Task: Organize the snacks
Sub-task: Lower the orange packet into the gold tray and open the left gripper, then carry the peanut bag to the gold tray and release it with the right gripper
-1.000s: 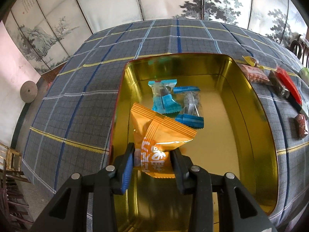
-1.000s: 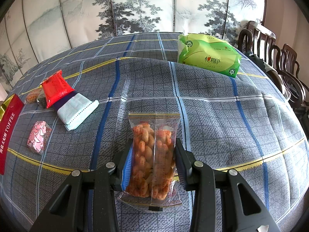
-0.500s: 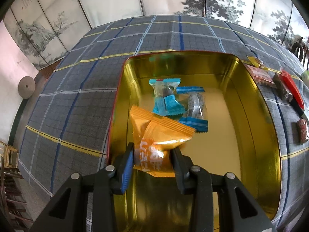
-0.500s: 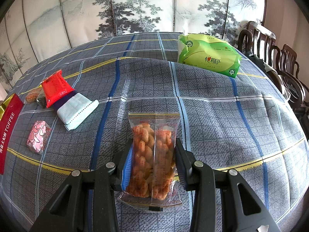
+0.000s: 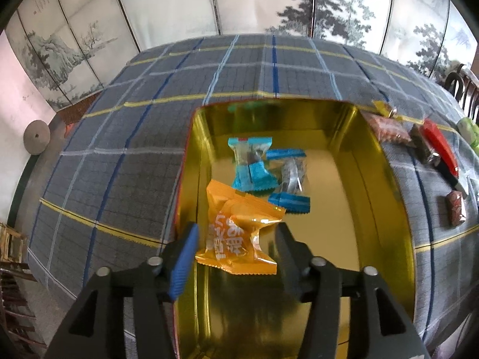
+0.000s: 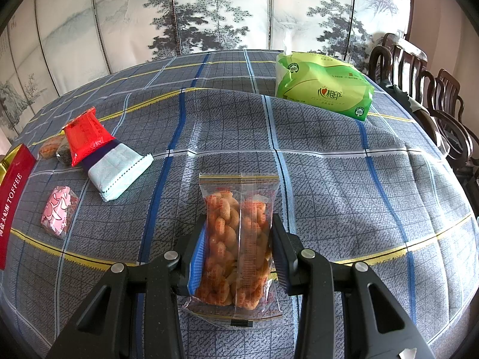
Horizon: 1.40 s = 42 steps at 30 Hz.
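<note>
Left wrist: left tool (image 5: 236, 240) angled down, jaws just opened around orange packet (image 5: 239, 230).

**Non-task items in view**

Plaid tablecloth (image 6: 344, 155), grey with blue and yellow lines, covers the table. Green tissue pack (image 6: 324, 88) lies at its far side. Painted folding screen (image 6: 221, 9) stands behind. Dark wooden chairs (image 6: 419, 83) at right.

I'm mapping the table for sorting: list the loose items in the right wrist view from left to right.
Red toffee tin → pink candy → red packet → pale wrapped bar → clear bag of orange snacks, clamped in the right gripper → green tissue pack.
</note>
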Available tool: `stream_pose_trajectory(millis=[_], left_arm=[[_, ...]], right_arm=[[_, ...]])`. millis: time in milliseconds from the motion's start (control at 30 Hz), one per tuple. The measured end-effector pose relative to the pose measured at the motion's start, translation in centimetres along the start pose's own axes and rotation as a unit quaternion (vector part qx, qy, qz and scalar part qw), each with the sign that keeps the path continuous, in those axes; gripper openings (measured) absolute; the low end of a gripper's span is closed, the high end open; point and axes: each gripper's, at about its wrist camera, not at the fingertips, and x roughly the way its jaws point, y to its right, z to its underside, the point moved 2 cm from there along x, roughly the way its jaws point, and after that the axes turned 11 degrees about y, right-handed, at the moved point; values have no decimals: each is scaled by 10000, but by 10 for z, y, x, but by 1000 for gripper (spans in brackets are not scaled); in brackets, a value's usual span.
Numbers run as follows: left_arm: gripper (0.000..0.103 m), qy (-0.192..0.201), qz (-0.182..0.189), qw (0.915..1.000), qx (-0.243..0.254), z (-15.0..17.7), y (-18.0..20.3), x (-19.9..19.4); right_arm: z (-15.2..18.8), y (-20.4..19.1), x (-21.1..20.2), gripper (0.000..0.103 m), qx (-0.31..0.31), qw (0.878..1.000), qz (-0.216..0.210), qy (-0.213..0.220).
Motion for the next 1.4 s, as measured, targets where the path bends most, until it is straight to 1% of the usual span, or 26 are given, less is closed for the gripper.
stream_pose_trajectory(millis=[100, 167, 333, 533, 667, 800, 933, 1033, 1133, 1233, 1300, 1400], left_arm=[[59, 190, 117, 9997, -75, -7, -3, -13], [59, 242, 236, 9993, -167, -10, -6, -21], [59, 380, 379, 9976, -432, -12, -15, -41], [59, 678, 258, 9946, -739, 9, -25, -76], [60, 738, 419, 9922, -916, 26, -23, -97], [60, 774, 632, 9911, -874, 35, -14, -113], [59, 844, 617, 9925, -640, 36, -1, -123], [60, 870, 683, 9920, -615, 36, 6, -129], [60, 887, 763, 9911, -639, 36, 8, -133], [60, 943, 707, 9910, -634, 37, 7, -135], [60, 1030, 647, 9908, -594, 38, 7, -139], [60, 1050, 629, 9909, -557, 41, 6, -141]], right_arm=[[0, 0, 0, 37, -4, 10000, 3, -1], [0, 0, 0, 37, 0, 10000, 1, 0], [0, -1, 0, 37, -1, 10000, 1, 0], [0, -1, 0, 36, 29, 10000, 13, 13], [1, 5, 0, 36, 169, 9998, -75, 14], [2, 9, -3, 35, 238, 9996, -170, -36], [2, 15, -7, 35, 471, 9983, -326, -93], [2, 13, -15, 35, 561, 9975, -424, -76], [-1, 5, -26, 35, 497, 9972, -562, -19], [-6, -12, -36, 35, 442, 9957, -812, 23], [-10, -35, -44, 35, 327, 9943, -1010, 57], [-21, -71, -57, 35, 168, 9890, -1458, 158]])
